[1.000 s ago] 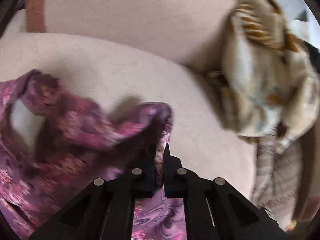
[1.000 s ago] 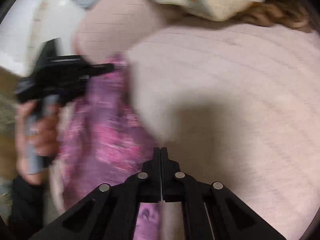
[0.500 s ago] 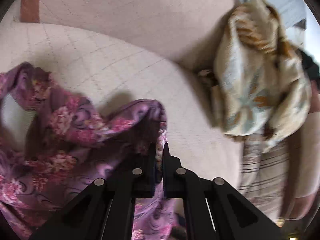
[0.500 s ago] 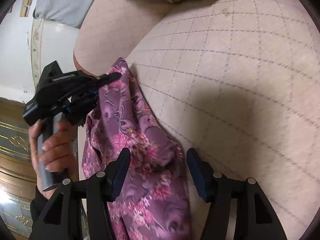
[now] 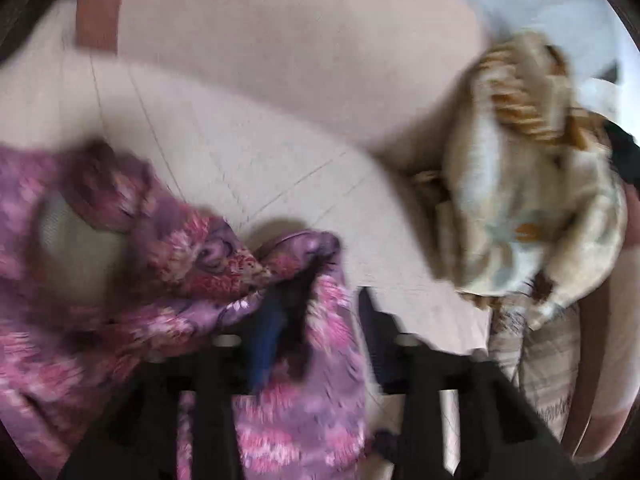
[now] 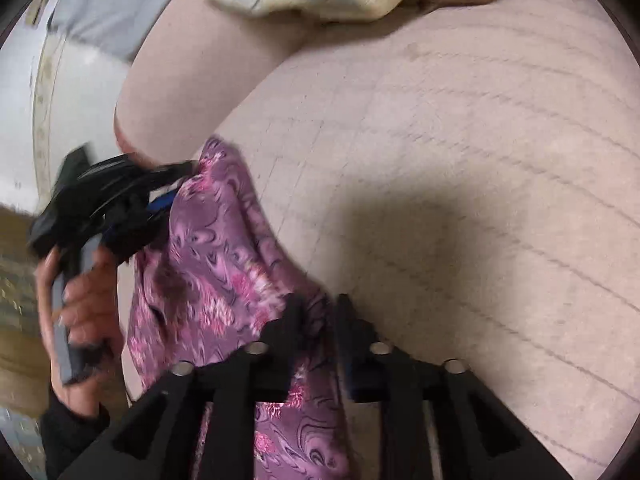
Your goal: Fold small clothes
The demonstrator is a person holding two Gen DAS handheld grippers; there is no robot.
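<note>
1. Fingers of the left gripper have just been opening; they are seen spread, with the purple floral garment lying loose between them, not pinched.
2. Fingers of the right gripper have just been closing; a gap remains, with a fold of garment edge between them. Whether it is clamped cannot be told.
3. Step judged: one fold laid down on the sofa cushion, corners being released and regripped.
4. Next move calls for a fresh, firm pinch before another fold.
5. Garment: thin, silky, swirl-printed, rumpled. Cushion: beige, quilted grid. A cream patterned cloth is heaped well apart.
</note>
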